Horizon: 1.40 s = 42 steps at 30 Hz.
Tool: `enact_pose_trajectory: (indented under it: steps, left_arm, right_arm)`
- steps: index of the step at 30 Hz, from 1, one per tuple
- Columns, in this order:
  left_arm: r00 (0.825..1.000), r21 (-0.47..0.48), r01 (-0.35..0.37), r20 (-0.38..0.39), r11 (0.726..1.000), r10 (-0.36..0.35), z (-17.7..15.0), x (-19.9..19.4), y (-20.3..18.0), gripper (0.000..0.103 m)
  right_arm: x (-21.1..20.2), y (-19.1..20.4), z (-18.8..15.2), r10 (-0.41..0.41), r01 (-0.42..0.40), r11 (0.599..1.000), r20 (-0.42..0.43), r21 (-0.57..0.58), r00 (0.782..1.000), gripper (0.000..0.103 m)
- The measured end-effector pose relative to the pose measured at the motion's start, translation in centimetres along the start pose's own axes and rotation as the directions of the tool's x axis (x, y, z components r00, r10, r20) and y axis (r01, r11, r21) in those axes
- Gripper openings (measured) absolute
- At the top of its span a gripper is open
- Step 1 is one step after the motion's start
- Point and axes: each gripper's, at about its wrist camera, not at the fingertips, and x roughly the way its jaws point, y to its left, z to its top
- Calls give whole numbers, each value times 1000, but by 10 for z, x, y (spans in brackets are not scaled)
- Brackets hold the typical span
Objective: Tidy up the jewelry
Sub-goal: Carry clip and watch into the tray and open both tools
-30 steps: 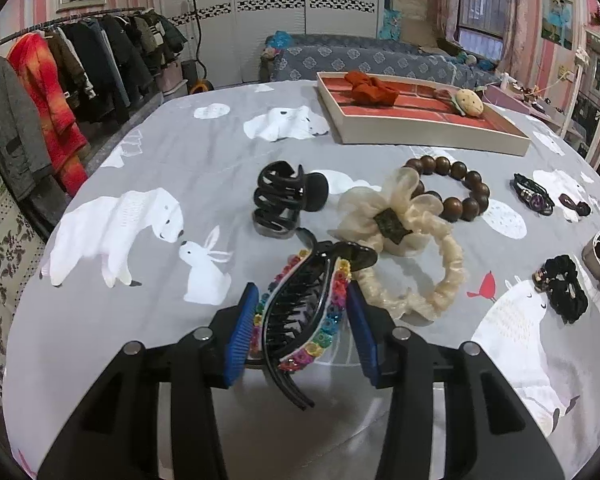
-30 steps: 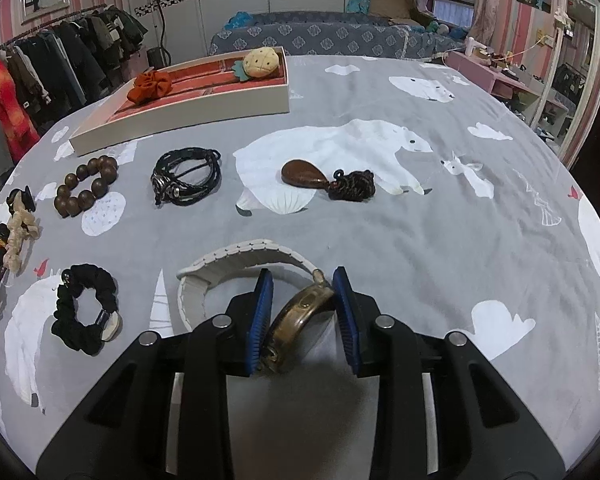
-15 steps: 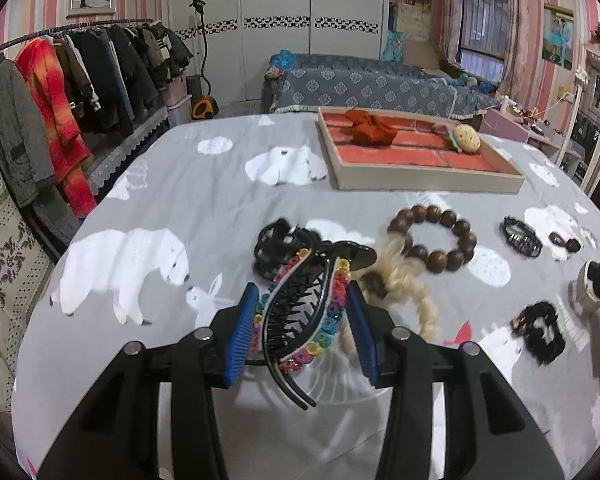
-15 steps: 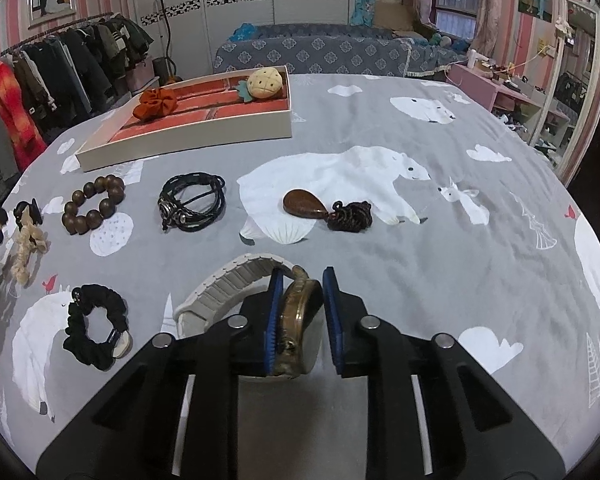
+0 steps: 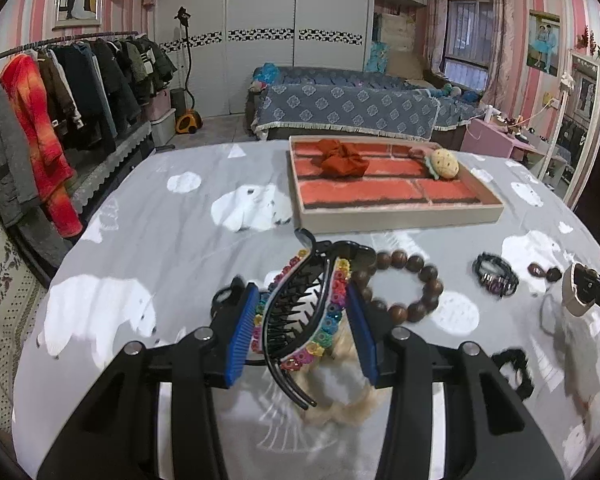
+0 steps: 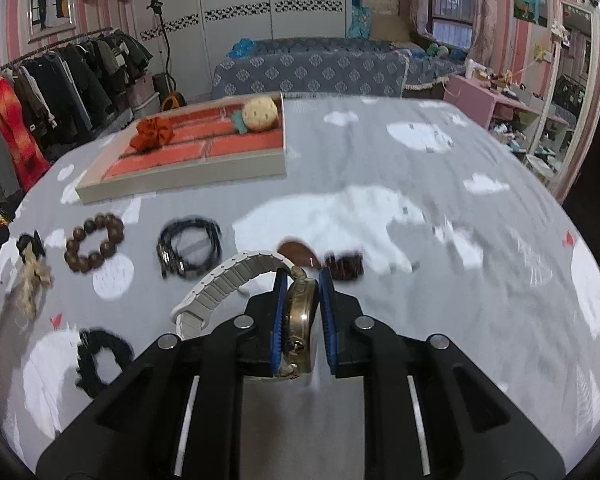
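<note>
The left claw (image 5: 302,330) is gripping a flowered hair clip (image 5: 304,312) above the tabletop (image 5: 172,232), the tray (image 5: 388,216) at 12 o'clock. The right claw (image 6: 303,320) is clamping a gold watch (image 6: 300,320), the tray (image 6: 188,178) at 11 o'clock.

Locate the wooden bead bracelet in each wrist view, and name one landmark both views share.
Left wrist: wooden bead bracelet lies right of centre, just beyond the left tool's right finger.
Right wrist: it lies at left, below the tray's near corner.
Shared landmark: the red-lined tray holding an orange scrunchie.
</note>
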Motion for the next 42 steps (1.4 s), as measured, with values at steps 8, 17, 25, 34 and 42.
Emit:
enact_pose_trajectory:
  steps: [8,17,25,34,42]
  left_arm:
    - [997,-16,66,-27,998,-67,58,33,-21,44]
    - [997,-37,51,-56,998,-53,121,94,-44,44]
    - [975,-79,44,-214,996,-60,136,181,-52,44]
    - [945,-69,37,-323,997,-57,139,229,-55,44]
    - [945,13,-6,-326,1000,10,147,250,-61,44]
  right_arm:
    - [24,17,72,68,-67,997,51,-28,996,17]
    - [75,53,155,121,-116,989,52,-91,991,17]
    - [151,73,181,121,-125,988,-50,-85,991,17]
    - [208,63,185,87,-91,995,-119,-30,989,17]
    - [231,61,183,23,-31,998,-147,-52,989,17]
